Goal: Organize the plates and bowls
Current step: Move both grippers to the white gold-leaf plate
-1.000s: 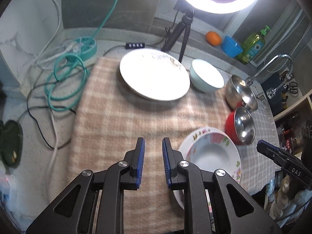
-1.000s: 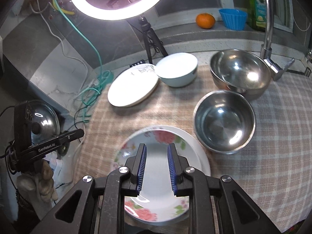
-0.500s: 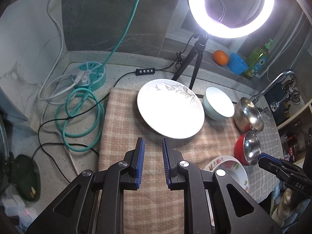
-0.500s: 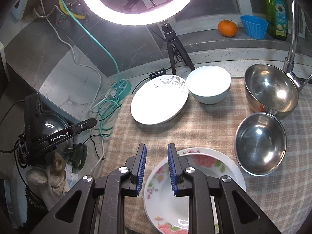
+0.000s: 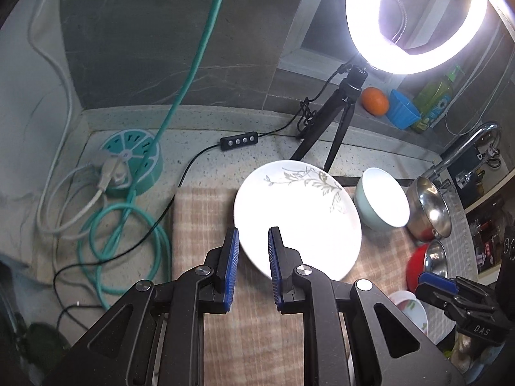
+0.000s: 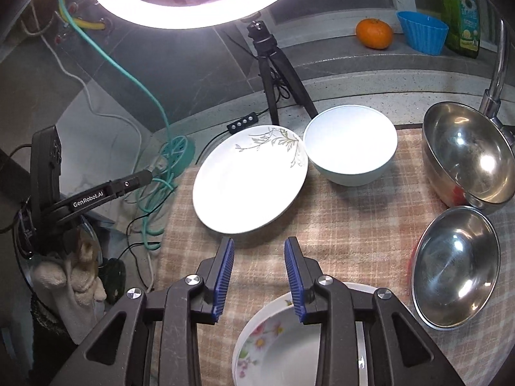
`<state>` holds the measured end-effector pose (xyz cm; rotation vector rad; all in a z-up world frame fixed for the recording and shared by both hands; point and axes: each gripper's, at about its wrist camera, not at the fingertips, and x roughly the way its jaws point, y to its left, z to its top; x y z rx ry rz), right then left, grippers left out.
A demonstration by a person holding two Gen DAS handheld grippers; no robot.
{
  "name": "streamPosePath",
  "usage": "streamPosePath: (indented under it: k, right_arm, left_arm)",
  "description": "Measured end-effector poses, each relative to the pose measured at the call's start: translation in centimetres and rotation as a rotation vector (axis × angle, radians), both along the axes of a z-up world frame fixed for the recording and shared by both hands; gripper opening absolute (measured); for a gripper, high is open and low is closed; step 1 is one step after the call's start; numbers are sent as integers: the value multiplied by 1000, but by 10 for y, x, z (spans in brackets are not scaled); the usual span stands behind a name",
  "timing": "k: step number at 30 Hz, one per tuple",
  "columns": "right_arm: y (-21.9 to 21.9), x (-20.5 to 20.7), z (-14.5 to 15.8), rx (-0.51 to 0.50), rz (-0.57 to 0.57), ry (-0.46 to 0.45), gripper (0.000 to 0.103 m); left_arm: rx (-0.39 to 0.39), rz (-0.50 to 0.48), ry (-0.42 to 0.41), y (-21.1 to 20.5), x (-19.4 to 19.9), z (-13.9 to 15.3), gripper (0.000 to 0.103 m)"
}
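A white plate with a leaf print [image 5: 299, 212] [image 6: 251, 180] lies on the checked cloth [image 6: 338, 218]. A pale bowl [image 5: 383, 202] [image 6: 351, 148] sits right beside it. My left gripper [image 5: 253, 230] hovers over the plate's near left rim, its pads a narrow gap apart with nothing gripped. My right gripper [image 6: 259, 239] stands just short of the same plate, its jaws opening and empty. A floral plate [image 6: 280, 347] [image 5: 408, 308] lies under the right gripper's body. Two steel bowls [image 6: 466, 154] [image 6: 457, 263] stand at the right.
A ring light on a tripod [image 5: 341, 119] stands behind the plate. Teal and white cables [image 5: 128, 225] and a round power strip [image 5: 132, 160] lie left of the cloth. An orange [image 6: 375, 33], a blue cup [image 6: 421, 32] and a soap bottle sit on the ledge beside a faucet [image 6: 499, 64].
Both grippers moved toward the leaf-print plate, leaving the floral plate behind. The left tips now reach that plate's rim. The right jaws have widened.
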<state>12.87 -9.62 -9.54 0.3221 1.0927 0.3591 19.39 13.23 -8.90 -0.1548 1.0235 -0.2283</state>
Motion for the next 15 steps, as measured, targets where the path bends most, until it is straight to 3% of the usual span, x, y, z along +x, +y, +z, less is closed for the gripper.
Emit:
streamPosePath:
  k: [10,15]
  right_arm:
    - [4,38,-31,65,-117,99,30]
    - [8,53,-49,68,-165,135,30]
  left_arm:
    - [11,-72,39,-4,56,-28,17]
    - [58,-121,41,-12,70,-40,20]
